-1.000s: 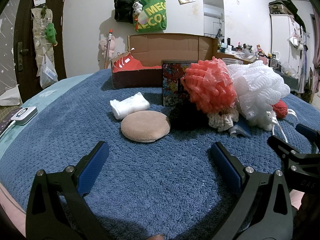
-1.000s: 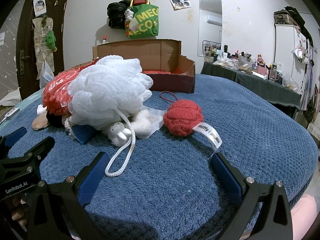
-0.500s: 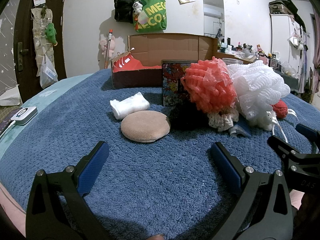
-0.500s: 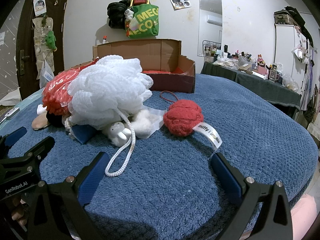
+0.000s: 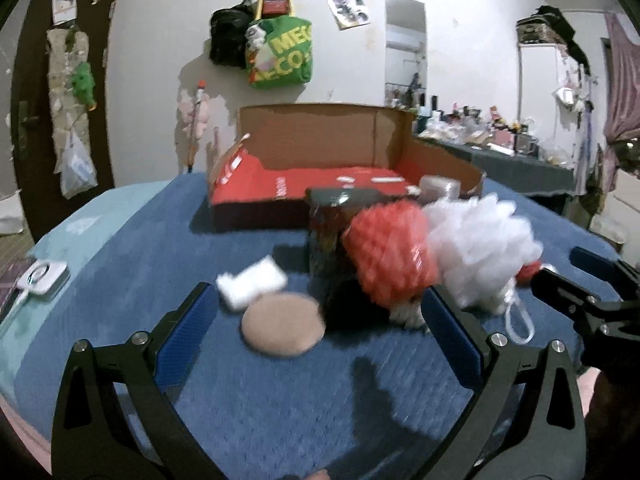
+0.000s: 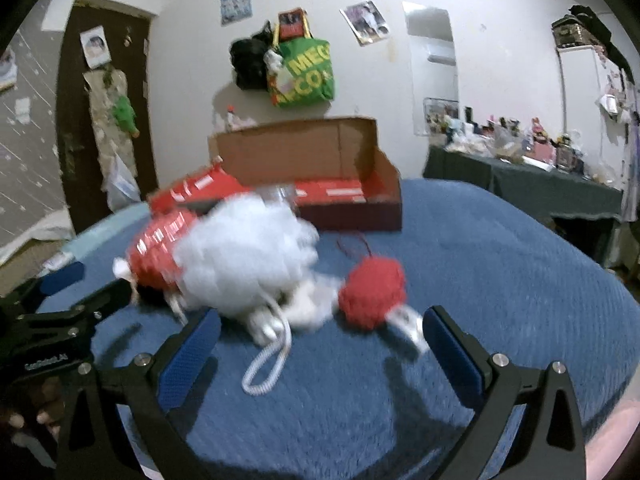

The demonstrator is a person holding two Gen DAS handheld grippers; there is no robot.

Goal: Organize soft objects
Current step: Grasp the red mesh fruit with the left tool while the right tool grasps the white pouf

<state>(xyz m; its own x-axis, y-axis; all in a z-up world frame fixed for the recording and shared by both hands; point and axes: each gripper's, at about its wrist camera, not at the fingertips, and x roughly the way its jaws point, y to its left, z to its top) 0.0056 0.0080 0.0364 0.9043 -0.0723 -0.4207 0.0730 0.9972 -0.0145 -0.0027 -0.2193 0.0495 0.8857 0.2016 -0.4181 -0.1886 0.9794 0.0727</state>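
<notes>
A pile of soft things lies on the blue blanket [image 5: 280, 400]. In the left wrist view I see a tan round sponge [image 5: 283, 326], a white folded cloth [image 5: 251, 282], a red mesh pouf [image 5: 390, 254] and a white mesh pouf [image 5: 482, 248]. My left gripper [image 5: 316, 304] hovers open just short of the sponge, holding nothing. In the right wrist view the white pouf [image 6: 248, 256] trails a cord loop [image 6: 268, 364], and a red yarn ball [image 6: 372, 294] with a white tag lies beside it. My right gripper [image 6: 320, 322] is open and empty, close in front of the ball.
An open cardboard box [image 5: 320, 184] with a red inside stands behind the pile. A dark printed box [image 5: 326, 224] stands upright against the red pouf. A white device [image 5: 42, 276] lies at the blanket's left edge. A cluttered table [image 6: 520, 176] stands far right.
Both grippers have risen and moved forward toward the pile, and both views are now blurred by motion. The soft things lie where they were.
</notes>
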